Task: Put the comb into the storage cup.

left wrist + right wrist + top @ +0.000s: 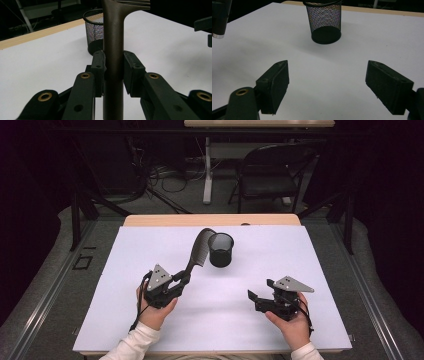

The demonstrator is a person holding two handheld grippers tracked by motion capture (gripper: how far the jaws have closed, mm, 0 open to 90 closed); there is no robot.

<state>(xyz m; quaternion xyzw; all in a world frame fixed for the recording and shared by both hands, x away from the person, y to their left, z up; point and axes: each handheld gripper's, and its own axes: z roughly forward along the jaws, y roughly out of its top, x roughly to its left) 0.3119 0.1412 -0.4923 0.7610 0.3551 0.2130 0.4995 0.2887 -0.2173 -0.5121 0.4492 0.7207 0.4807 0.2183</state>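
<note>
left gripper (pixel 186 276) is pinching the comb (pixel 199 249) by its handle, long axis tilting up toward the cup (pixel 221 249) just beside its tip. right gripper (pixel 253 297) sits spread, empty, well apart.

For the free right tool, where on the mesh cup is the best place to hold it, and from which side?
Probably the rim of the mesh cup, from above: it stands upright and open-topped, so one pad can go inside and one outside the thin wall. Come on its right side, since the comb held by the left tool leans over its left. The right tool is open.
</note>
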